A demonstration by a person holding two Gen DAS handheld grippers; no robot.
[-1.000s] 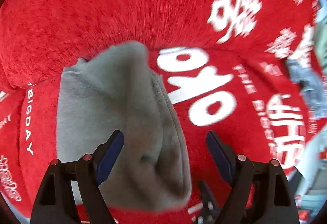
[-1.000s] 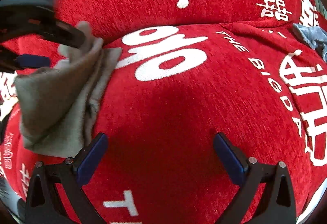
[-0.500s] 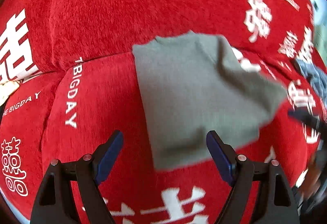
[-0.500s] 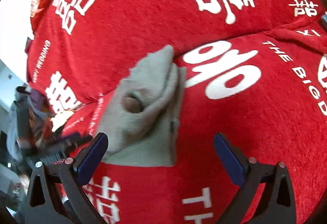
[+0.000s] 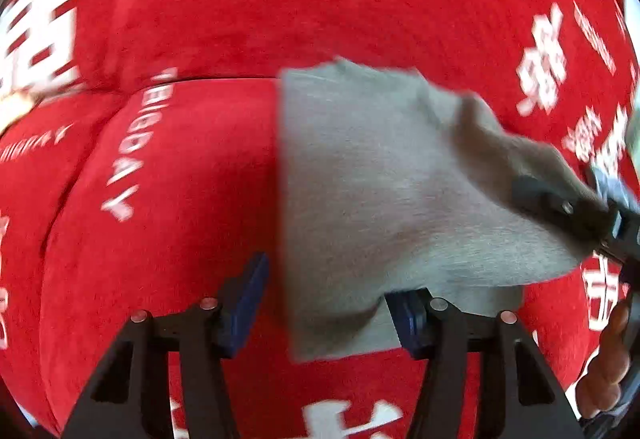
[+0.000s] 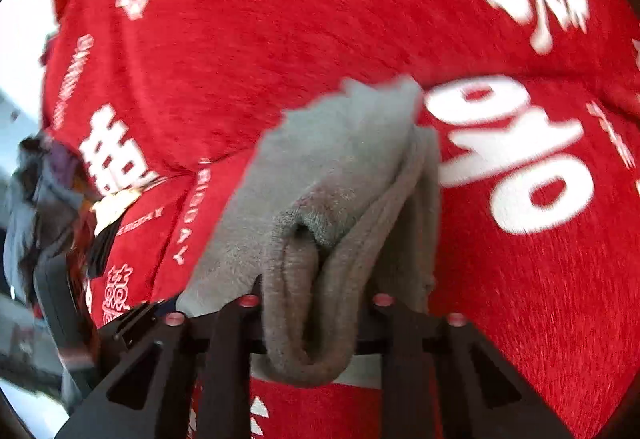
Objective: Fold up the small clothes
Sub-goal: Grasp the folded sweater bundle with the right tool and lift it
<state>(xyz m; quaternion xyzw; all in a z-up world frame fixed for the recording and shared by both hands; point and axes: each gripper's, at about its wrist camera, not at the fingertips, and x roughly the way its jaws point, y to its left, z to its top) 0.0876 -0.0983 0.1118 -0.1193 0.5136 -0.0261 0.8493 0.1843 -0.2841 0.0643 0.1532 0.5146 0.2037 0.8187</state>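
Right wrist view alone shows the right hand-held gripper [image 6: 316, 303] clamped on the bunched grey garment [image 6: 328, 175]. Left hand-held gripper [image 5: 326, 303] spread wide; garment [image 5: 384, 191] folded, soft-napped.

A plain grey knitted garment [image 5: 392, 191] is seen against a red chenille cover [image 5: 192, 223] printed with white lettering.
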